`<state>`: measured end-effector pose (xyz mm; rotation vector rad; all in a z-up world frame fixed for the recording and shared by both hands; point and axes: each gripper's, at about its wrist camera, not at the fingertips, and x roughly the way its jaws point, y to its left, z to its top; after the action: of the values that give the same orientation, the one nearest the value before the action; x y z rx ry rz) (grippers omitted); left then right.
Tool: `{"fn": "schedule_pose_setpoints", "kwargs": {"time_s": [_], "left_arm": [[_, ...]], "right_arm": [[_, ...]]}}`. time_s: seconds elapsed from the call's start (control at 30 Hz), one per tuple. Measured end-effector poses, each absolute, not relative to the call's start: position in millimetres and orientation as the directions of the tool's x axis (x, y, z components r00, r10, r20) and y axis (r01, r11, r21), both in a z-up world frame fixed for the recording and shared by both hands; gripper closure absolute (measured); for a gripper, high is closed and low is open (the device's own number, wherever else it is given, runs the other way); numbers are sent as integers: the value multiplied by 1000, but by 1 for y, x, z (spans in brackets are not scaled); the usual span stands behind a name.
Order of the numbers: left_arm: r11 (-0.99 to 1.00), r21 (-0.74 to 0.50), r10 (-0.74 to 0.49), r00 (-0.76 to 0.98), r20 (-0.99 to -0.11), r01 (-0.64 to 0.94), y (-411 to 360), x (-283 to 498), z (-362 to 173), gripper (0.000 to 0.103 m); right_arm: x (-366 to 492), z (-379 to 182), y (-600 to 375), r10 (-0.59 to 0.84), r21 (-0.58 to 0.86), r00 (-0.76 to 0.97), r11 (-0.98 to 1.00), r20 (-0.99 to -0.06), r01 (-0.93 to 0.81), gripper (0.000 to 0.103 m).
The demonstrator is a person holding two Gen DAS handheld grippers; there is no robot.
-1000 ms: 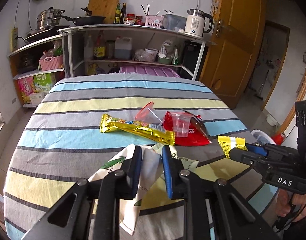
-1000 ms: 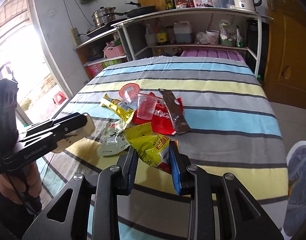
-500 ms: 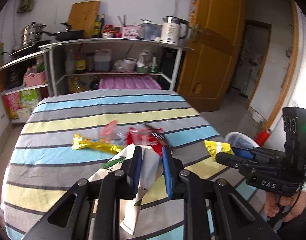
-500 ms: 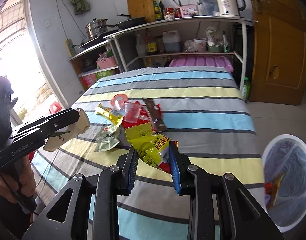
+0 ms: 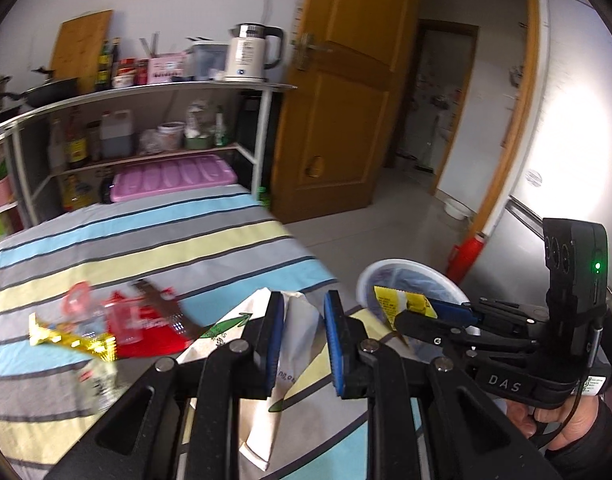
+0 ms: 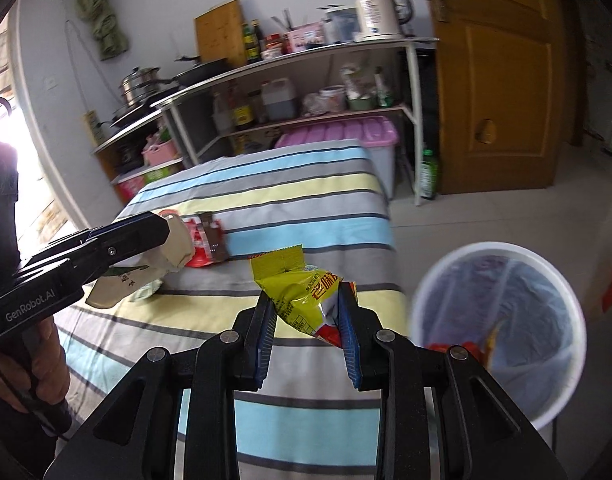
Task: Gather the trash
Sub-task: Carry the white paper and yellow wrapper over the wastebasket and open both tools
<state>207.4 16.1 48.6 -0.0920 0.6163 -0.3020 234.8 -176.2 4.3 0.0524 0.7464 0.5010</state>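
Above the striped worktop point(image 5: 154, 248), your left gripper point(image 5: 304, 334) has its jaws pinching a white wrapper point(image 5: 294, 344); your right gripper point(image 6: 308, 328) pinches a yellow snack bag point(image 6: 302, 296), jaws narrowly parted.

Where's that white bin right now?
The bin stands on the floor beside the striped table, at lower right in the right wrist view, just right of the yellow packet in the right claw.

Two wrist fisheyes, angled down over the table edge

Both sit close behind their fingers; they share the striped tablecloth point(image 5: 154, 248), shelf rack point(image 6: 306, 80) at 12 o'clock, and white bin point(image 6: 498, 320).
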Motion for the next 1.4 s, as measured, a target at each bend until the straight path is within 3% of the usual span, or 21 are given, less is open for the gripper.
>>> {"fn": "schedule_pose_setpoints", "kwargs": {"time_s": [0.63,1.2,1.4], "left_arm": [[858,-212,-493,636,-594,467,-103,263,31,82],[814,-293,-560,542,-627,501,-149,305,-4,80],[819,-315,-558,536,-633,480,-147,309,-10,69]], "right_arm": [[247,-22,-281,310,240,672,950,-673,-198,72],[264,-54,-325,256,260,645,961,-720,-92,71],[265,-59,-327,257,267,640,960,-724,-83,66]]}}
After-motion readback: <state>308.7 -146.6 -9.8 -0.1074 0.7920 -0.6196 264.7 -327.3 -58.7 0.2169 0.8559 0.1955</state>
